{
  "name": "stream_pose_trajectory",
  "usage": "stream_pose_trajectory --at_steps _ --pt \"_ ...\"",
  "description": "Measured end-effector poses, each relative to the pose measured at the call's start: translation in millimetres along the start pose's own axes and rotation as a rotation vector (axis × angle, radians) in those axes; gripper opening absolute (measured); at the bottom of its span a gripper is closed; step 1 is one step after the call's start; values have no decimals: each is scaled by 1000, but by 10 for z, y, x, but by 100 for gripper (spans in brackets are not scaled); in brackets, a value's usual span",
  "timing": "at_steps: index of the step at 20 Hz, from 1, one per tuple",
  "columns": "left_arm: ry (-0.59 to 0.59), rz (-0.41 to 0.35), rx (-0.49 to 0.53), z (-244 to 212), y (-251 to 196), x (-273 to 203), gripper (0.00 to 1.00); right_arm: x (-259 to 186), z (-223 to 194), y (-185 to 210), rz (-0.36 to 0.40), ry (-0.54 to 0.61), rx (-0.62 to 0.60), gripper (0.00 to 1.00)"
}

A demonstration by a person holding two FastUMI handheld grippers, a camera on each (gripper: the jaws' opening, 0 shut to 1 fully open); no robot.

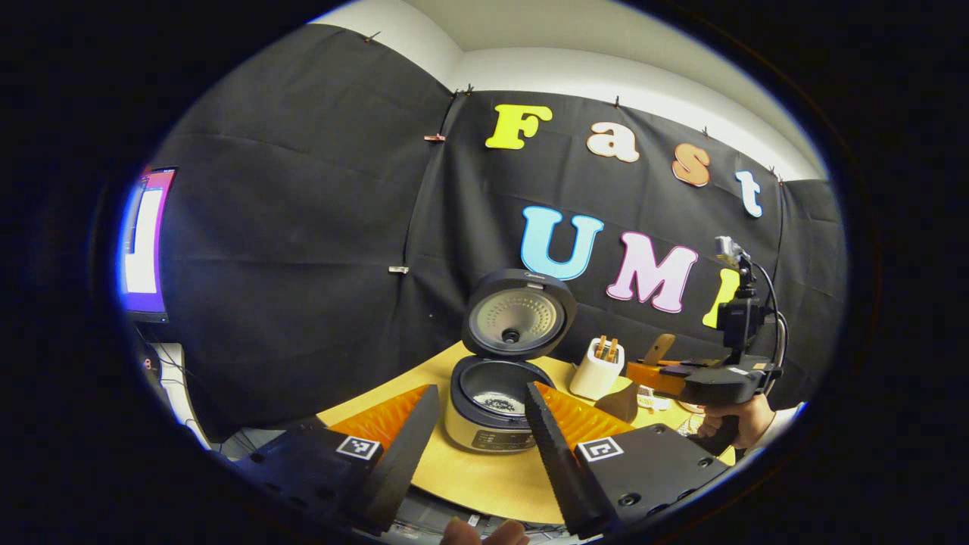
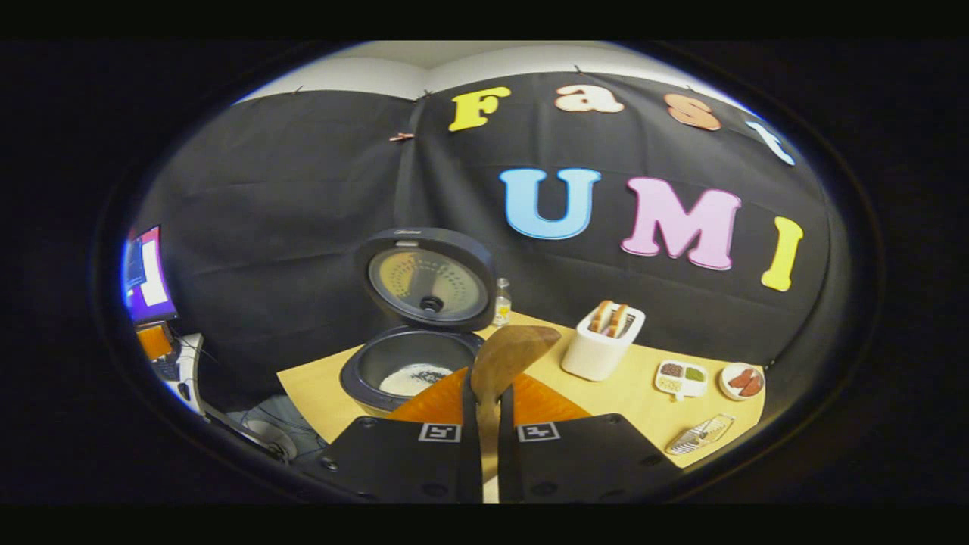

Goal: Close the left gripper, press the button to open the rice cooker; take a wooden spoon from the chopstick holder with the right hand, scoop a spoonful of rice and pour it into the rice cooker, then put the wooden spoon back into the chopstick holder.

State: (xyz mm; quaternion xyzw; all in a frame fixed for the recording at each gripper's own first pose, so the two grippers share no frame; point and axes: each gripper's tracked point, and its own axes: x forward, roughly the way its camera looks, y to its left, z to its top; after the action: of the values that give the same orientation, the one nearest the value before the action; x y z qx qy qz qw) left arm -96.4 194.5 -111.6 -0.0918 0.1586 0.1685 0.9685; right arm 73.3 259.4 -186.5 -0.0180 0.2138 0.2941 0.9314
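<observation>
In the left gripper view, the left gripper (image 1: 473, 431) is hanging low at the near edge of the table (image 1: 484, 477), its two fingers spread wide apart and grasping nothing, pointing toward the rice cooker (image 1: 496, 401). The cooker is sitting just beyond the fingertips with its lid (image 1: 517, 316) standing upright and rice lying in the pot. Farther right, a hand (image 1: 746, 420) is gripping the right gripper's handle, holding it level above the table near the white chopstick holder (image 1: 597, 369).

In the right gripper view, the right gripper (image 2: 485, 401) is clenching the handle of the wooden spoon (image 2: 509, 356), whose bowl is rising just past the fingertips, beside the open cooker (image 2: 412, 367). The holder (image 2: 603, 341) is standing farther back on the right.
</observation>
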Motion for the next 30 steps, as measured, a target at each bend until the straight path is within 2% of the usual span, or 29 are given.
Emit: stream_pose_trajectory --at_steps 2,4,8,9,10,11,12,13,16,17,18,19,21,23,24,25,26,27,29,30 --pt "1 -18 11 8 -146 27 80 -143 -52 -247 -21 11 90 8" --pt "2 -33 28 24 -295 52 80 -283 -73 -553 -61 13 166 12" --pt "11 -61 55 11 -579 91 80 -536 -191 -1165 -137 11 271 12" --pt "14 -66 61 -1 -652 103 80 -595 -224 -1361 -164 9 301 8" --pt "18 -69 65 -21 -709 120 80 -643 -262 -1540 -187 9 325 12" --pt "22 -70 70 -34 -768 129 80 -695 -295 -1744 -214 9 350 12" --pt "25 -69 74 -55 -824 140 80 -748 -318 -1953 -242 5 371 17" --pt "28 -67 76 -72 -878 148 80 -791 -339 -2183 -271 2 387 12" --pt "41 -49 81 -136 -1040 179 80 -895 -386 -2718 -329 -8 422 12" --pt "45 -41 81 -150 -1098 188 80 -907 -406 -2874 -343 -12 440 7" --pt "48 -33 81 -171 -1147 183 80 -913 -444 -3030 -356 -14 457 12" --pt "52 -27 83 -177 -1201 184 80 -923 -503 -3168 -369 -14 473 17" --pt "58 -11 99 -193 -1306 182 80 -907 -624 -3410 -389 -8 499 12" --pt "70 7 114 -215 -1423 200 80 -887 -762 -3604 -399 2 519 12" --pt "79 16 117 -237 -1471 188 80 -866 -824 -3704 -406 5 531 17" --pt "85 25 120 -253 -1512 184 80 -846 -869 -3814 -414 3 544 7" --pt "92 34 126 -271 -1551 176 80 -819 -905 -3910 -422 -3 559 7" --pt "100 40 134 -286 -1593 168 80 -781 -953 -4002 -431 -4 577 12" --pt "115 47 149 -314 -1681 169 80 -696 -1067 -4147 -444 2 598 8" --pt "125 48 158 -342 -1721 175 80 -655 -1133 -4184 -447 10 599 12"
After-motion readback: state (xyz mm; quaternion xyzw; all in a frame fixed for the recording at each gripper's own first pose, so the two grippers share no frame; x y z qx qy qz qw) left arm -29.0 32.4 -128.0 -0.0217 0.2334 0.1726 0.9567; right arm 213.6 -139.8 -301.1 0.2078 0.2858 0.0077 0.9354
